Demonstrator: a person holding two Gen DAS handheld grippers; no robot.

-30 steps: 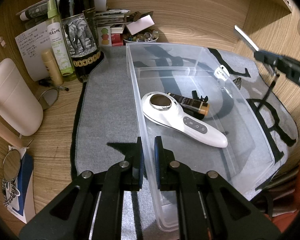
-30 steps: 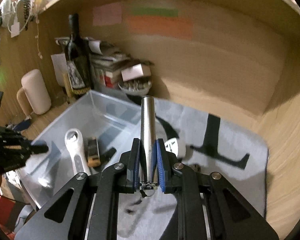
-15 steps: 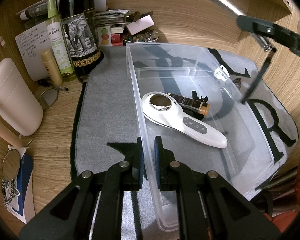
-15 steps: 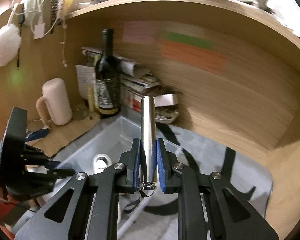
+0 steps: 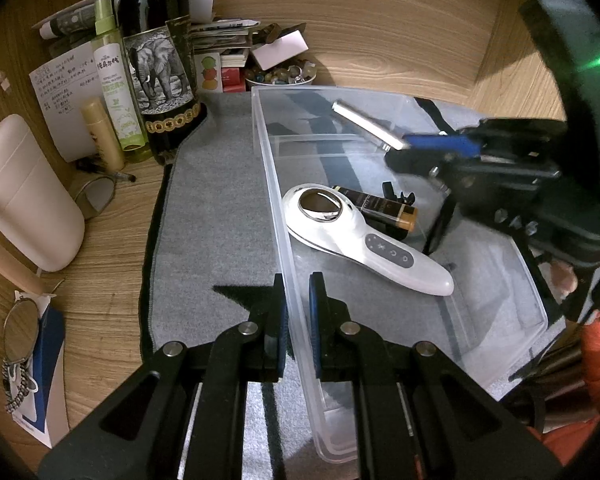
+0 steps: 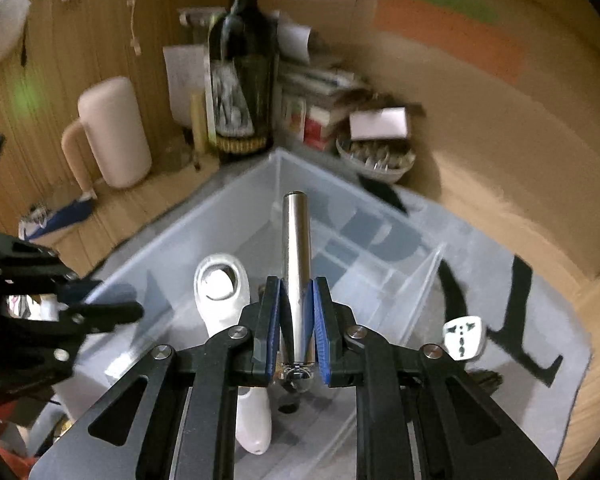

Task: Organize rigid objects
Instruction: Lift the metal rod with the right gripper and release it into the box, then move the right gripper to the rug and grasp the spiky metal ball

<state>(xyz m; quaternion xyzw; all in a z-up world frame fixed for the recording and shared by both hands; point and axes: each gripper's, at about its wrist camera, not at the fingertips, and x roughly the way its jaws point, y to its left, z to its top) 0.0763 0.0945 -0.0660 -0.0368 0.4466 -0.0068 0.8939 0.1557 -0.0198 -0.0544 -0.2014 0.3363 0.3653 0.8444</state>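
A clear plastic bin (image 5: pixel 268 152) sits on a grey mat (image 5: pixel 216 200). My left gripper (image 5: pixel 298 300) is shut on the bin's left wall near the front. Inside lie a white handheld device (image 5: pixel 364 236), a dark tube with a gold cap (image 5: pixel 376 210) and a small black clip (image 5: pixel 398 196). My right gripper (image 6: pixel 296 312) is shut on a silver metal cylinder (image 6: pixel 296 264) and holds it above the bin (image 6: pixel 260 208), over the white device (image 6: pixel 220 288). In the left wrist view the cylinder (image 5: pixel 364 124) hangs over the bin's far end.
A wine bottle (image 5: pixel 160 60), green spray bottle (image 5: pixel 116 80), beige tube (image 5: pixel 102 136), papers and a bowl of small items (image 5: pixel 280 76) crowd the back wall. A cream mug (image 5: pixel 24 200) stands left. A white plug (image 6: pixel 464 338) lies on the mat right of the bin.
My right gripper has come down and in over the bin with the cylinder, from high at the right. The left gripper has stayed put on the bin wall.
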